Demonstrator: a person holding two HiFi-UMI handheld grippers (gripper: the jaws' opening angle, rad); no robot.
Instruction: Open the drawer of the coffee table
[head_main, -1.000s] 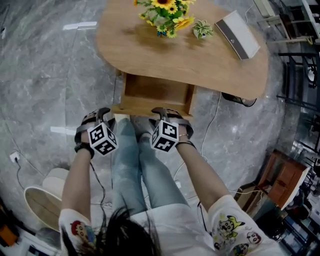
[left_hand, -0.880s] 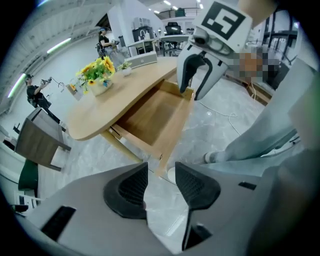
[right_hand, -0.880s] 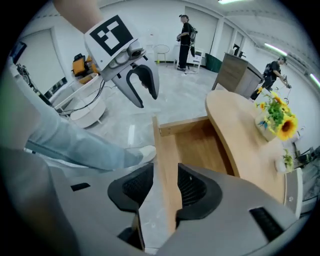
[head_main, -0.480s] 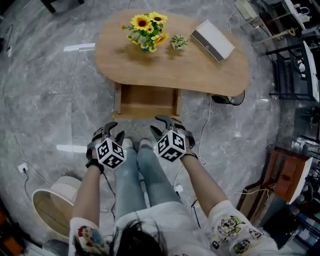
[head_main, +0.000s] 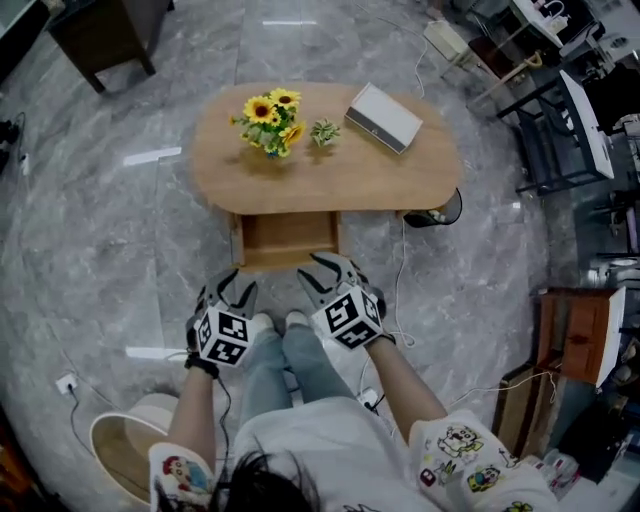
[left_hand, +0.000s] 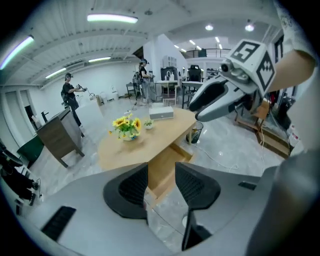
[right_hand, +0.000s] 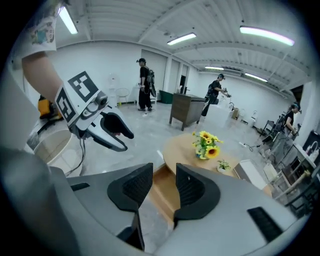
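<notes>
The oval wooden coffee table (head_main: 400, 180) stands ahead of me on the grey floor. Its drawer (head_main: 287, 238) is pulled out toward me and looks empty. My left gripper (head_main: 235, 285) hangs open in the air short of the drawer's front, with nothing between its fingers. My right gripper (head_main: 318, 272) is beside it, also open and empty. In the left gripper view the left gripper (left_hand: 161, 175) frames the drawer (left_hand: 167, 160), and the right gripper (left_hand: 212, 102) shows at upper right. The right gripper (right_hand: 164, 182) points at the table (right_hand: 180, 147) in its own view.
On the tabletop stand a sunflower vase (head_main: 268, 122), a small potted plant (head_main: 323, 131) and a white box (head_main: 383, 117). A black bin (head_main: 437, 212) and cables lie at the table's right. A round white basket (head_main: 120, 440) is behind left, shelving at right. People stand far off.
Both grippers have risen and drawn back from the drawer's front edge. The view has pulled up, so the table looks smaller. The drawer stays pulled out.
</notes>
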